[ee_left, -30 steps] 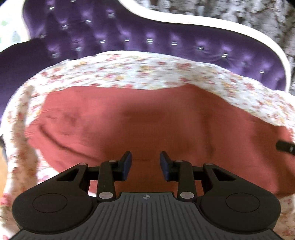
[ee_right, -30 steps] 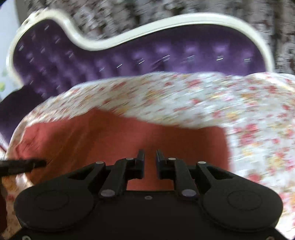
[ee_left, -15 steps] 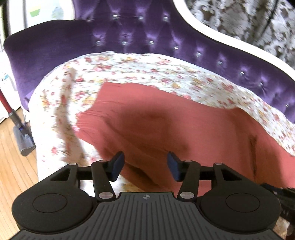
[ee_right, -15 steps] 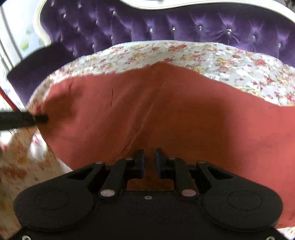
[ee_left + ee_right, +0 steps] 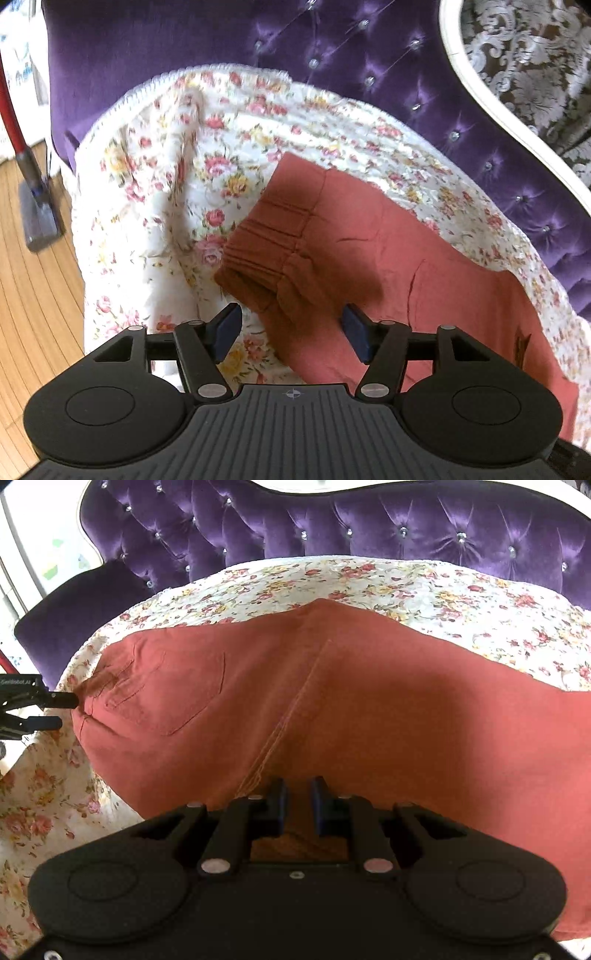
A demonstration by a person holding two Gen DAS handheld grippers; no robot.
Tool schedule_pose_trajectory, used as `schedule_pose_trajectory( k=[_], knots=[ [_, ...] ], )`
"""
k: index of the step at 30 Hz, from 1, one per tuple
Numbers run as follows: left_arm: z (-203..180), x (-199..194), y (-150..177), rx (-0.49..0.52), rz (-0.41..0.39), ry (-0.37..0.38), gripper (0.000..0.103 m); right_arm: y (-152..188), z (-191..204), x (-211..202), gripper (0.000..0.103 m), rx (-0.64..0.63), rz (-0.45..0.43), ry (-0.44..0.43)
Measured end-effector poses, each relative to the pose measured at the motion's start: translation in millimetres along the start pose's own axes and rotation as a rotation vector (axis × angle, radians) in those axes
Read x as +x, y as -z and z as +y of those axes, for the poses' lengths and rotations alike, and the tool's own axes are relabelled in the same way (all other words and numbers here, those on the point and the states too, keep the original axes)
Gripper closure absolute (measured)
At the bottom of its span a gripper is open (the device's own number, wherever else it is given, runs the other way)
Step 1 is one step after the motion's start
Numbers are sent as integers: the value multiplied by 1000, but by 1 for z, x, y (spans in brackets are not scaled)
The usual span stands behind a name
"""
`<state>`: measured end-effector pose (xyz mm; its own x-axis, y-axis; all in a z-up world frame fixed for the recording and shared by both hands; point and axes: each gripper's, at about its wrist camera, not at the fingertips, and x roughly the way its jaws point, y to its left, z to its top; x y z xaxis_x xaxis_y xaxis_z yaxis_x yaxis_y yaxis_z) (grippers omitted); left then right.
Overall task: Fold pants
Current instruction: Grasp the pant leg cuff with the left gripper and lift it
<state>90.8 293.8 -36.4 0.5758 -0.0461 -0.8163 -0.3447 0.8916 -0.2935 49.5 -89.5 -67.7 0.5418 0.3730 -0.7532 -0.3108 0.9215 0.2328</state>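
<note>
Rust-red pants (image 5: 332,701) lie spread on a floral cover (image 5: 406,587) over a purple sofa. In the left wrist view the bunched waistband end (image 5: 266,251) lies just ahead of my left gripper (image 5: 291,328), which is open, its fingers either side of the pants' near corner. My right gripper (image 5: 297,805) is nearly closed on the near edge of the pants beside the centre seam (image 5: 291,716). The left gripper also shows at the far left of the right wrist view (image 5: 55,710), open at the pants' left end by the back pocket (image 5: 173,690).
The purple tufted sofa back (image 5: 369,524) with its white frame (image 5: 491,107) rises behind the cover. A wooden floor (image 5: 33,295) and a red-handled vacuum (image 5: 33,206) lie to the left. Patterned wallpaper (image 5: 528,55) is behind the sofa.
The left gripper has swung left to the waistband end and opened wider. The right gripper has stayed narrow and come lower over the pants near the centre seam.
</note>
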Motion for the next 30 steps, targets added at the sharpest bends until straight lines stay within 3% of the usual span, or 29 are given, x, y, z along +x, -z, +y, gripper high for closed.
schedule_pose_trajectory(
  k=[8,10,12,13,15,18,25,30],
  knots=[
    [2,29,-11,-53,70,-9,43,-1,-2,0,79,12,3,-14],
    [6,31,-10,-90,56,-8,44,-1,-2,0,79,10,3,-14],
    [8,25,-7,-130,0,-7,63,-1,-2,1,79,10,3,-16],
    [6,22,-7,-121,-20,-17,67,-1,-3,1,79,12,3,-18],
    [0,13,-5,-90,-57,-14,76,-1,-3,1,79,16,2,-21],
    [-16,-4,-4,-24,-123,-29,81,0,-4,1,79,21,0,-27],
    [-85,-65,3,196,-311,-57,82,3,-11,1,79,51,-13,-54],
    [-144,-100,17,357,-410,-22,82,4,-22,-1,82,87,-17,-98]
  ],
)
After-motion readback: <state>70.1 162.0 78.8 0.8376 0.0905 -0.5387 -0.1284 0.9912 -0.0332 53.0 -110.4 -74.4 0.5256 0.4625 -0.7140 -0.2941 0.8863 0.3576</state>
